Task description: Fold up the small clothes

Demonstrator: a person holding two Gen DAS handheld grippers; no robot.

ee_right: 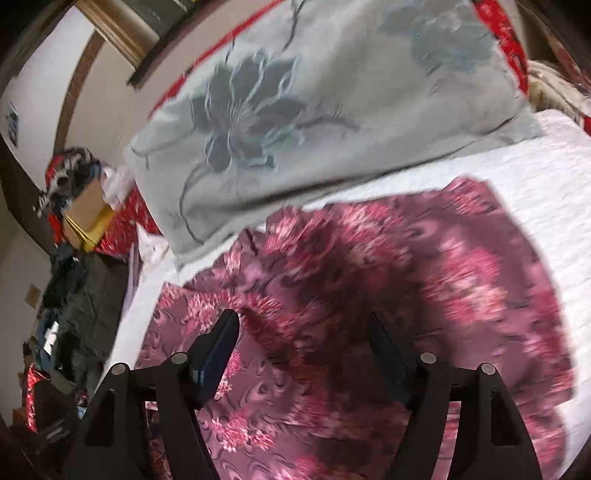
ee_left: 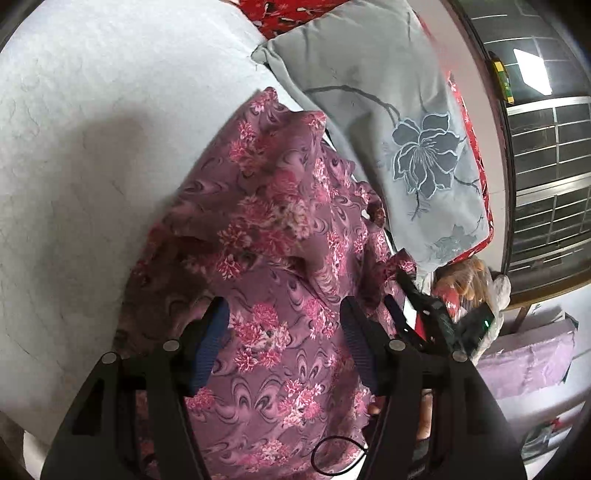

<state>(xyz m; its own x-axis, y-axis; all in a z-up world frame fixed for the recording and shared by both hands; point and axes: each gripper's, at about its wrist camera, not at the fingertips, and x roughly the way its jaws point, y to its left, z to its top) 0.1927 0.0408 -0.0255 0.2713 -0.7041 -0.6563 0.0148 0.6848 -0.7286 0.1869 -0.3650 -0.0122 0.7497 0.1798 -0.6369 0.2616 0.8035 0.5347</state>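
Observation:
A purple garment with pink flowers (ee_left: 266,236) lies rumpled on the white bed cover (ee_left: 92,129). My left gripper (ee_left: 284,321) is open, its jaws spread wide just above the cloth, holding nothing. The other gripper shows at the garment's right edge in the left wrist view (ee_left: 424,314). In the right wrist view the same garment (ee_right: 388,277) spreads over the bed cover (ee_right: 535,166), blurred by motion. My right gripper (ee_right: 303,332) is open above the cloth with nothing between its fingers.
A grey pillow with a dark flower print (ee_left: 399,122) lies along the far side of the garment, also in the right wrist view (ee_right: 314,110). Red patterned bedding (ee_left: 291,11) lies behind it. Dark clothes and a cardboard box (ee_right: 88,214) sit off the bed's left.

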